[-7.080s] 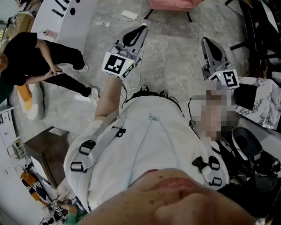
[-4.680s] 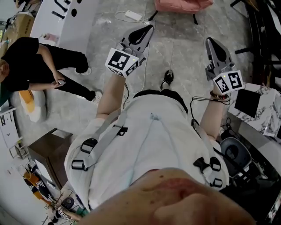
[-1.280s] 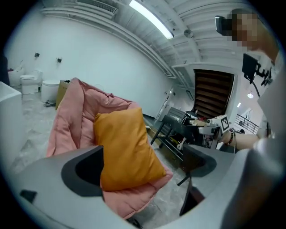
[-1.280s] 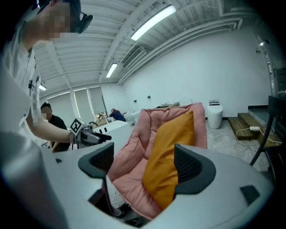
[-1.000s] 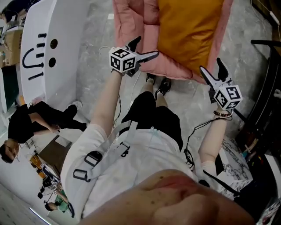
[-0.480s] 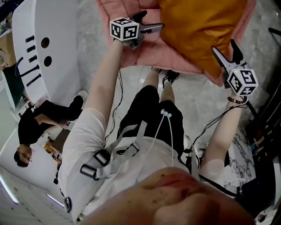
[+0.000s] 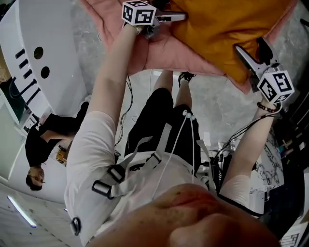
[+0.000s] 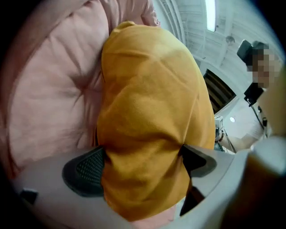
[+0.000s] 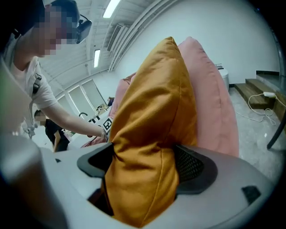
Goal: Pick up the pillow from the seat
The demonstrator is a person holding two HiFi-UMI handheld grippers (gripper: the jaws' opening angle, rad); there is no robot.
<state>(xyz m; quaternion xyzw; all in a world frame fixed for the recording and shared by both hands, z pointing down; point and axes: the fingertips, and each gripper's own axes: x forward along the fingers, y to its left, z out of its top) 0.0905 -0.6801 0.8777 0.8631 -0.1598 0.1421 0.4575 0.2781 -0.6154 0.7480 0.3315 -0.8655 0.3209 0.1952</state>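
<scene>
Pillow (image 7: 222, 29) spans L–R btwn both: left gripper (image 7: 173, 13) pinches its left edge, right gripper (image 7: 252, 48) its near-right corner, w/ seat (image 7: 164, 48) beneath.

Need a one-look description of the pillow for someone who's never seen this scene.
Find the big pink cushioned seat at the top of the head view. The pillow rests against it, with the left gripper and right gripper each clamped on one side. It is the only mustard-orange thing against the pink padding.
</scene>
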